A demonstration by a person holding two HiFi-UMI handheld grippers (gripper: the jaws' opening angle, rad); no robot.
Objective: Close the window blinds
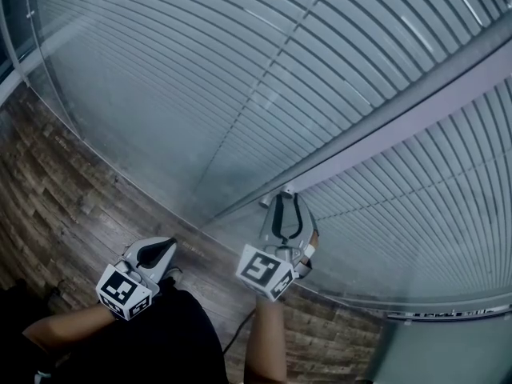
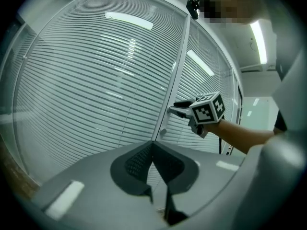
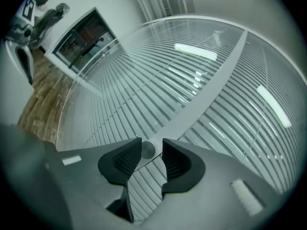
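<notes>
The window blinds hang behind glass, with slats running across both panes. A grey frame bar divides the panes and carries a small round knob. My right gripper is up against that bar, its jaws on either side of the knob; the left pad looks to be touching it and a thin gap shows at the right pad. In the left gripper view the knob sits just below the right gripper. My left gripper hangs low and away from the glass, shut with nothing in it.
A wood-plank floor runs along the base of the glass wall. A bottom rail lies at the lower right. The person's bare forearms and dark clothing fill the lower edge. Ceiling lights reflect in the glass.
</notes>
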